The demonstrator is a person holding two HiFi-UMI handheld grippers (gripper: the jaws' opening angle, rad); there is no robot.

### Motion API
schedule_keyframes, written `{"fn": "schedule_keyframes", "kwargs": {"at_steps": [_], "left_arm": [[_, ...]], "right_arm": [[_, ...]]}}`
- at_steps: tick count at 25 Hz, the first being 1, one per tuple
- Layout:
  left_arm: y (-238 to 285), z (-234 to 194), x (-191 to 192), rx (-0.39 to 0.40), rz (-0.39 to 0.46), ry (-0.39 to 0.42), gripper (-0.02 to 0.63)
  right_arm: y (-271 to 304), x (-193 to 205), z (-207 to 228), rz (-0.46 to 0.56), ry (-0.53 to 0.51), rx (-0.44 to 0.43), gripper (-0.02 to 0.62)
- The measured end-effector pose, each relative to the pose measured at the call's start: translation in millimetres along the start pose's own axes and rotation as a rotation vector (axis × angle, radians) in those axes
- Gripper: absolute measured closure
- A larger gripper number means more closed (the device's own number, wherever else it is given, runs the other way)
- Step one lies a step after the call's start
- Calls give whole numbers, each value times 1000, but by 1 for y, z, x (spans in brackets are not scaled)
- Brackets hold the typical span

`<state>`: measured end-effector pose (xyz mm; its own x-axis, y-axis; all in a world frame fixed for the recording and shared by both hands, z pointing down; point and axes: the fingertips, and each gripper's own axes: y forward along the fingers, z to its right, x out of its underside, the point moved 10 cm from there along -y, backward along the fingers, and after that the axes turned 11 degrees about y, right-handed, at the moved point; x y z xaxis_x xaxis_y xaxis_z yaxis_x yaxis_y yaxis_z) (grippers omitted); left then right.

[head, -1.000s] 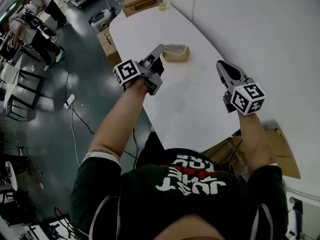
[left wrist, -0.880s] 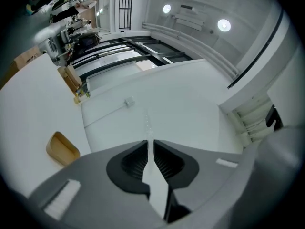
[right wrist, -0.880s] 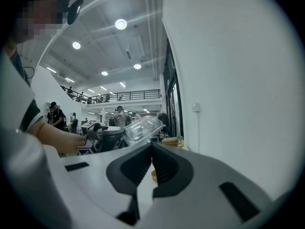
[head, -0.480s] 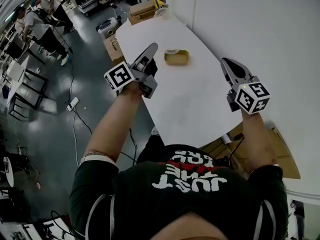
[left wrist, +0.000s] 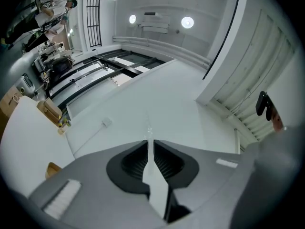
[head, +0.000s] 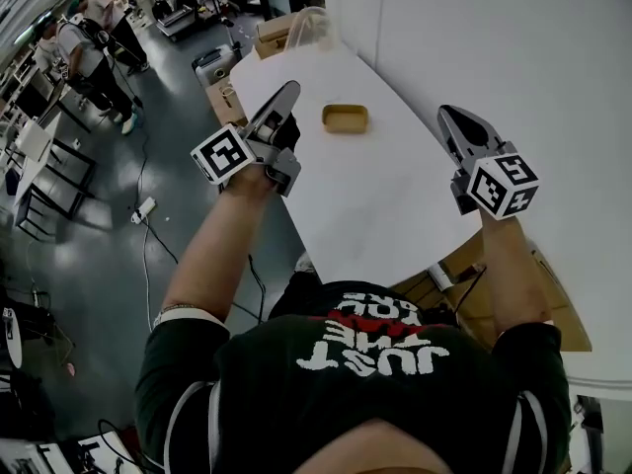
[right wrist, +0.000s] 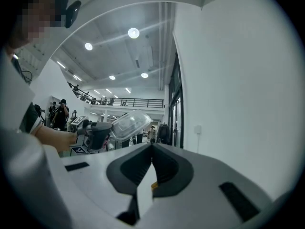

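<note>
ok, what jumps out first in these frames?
The clear plastic lid, pinched by its edge in the left gripper and held up in the air near the left edge of the white table. Next, the small tan tray, alone on the table between the two grippers. The right gripper hangs shut and empty over the table's right side.

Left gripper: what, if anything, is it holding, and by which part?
The left gripper holds a clear plastic lid by one edge, pinched between its shut jaws.
</note>
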<state>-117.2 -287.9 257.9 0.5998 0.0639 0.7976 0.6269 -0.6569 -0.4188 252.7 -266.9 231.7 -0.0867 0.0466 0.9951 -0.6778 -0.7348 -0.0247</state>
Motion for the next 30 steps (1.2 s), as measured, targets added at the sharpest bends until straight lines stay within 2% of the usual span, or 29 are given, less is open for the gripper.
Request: {"fn": "schedule_keyframes", "kwargs": {"at_steps": [16, 30], "left_arm": [[5, 40, -16, 42, 12, 56, 561], [5, 40, -17, 40, 0, 64, 563]], "right_arm": [[-20, -18, -9, 39, -42, -24, 589], [-19, -17, -10, 54, -33, -28, 589]]}}
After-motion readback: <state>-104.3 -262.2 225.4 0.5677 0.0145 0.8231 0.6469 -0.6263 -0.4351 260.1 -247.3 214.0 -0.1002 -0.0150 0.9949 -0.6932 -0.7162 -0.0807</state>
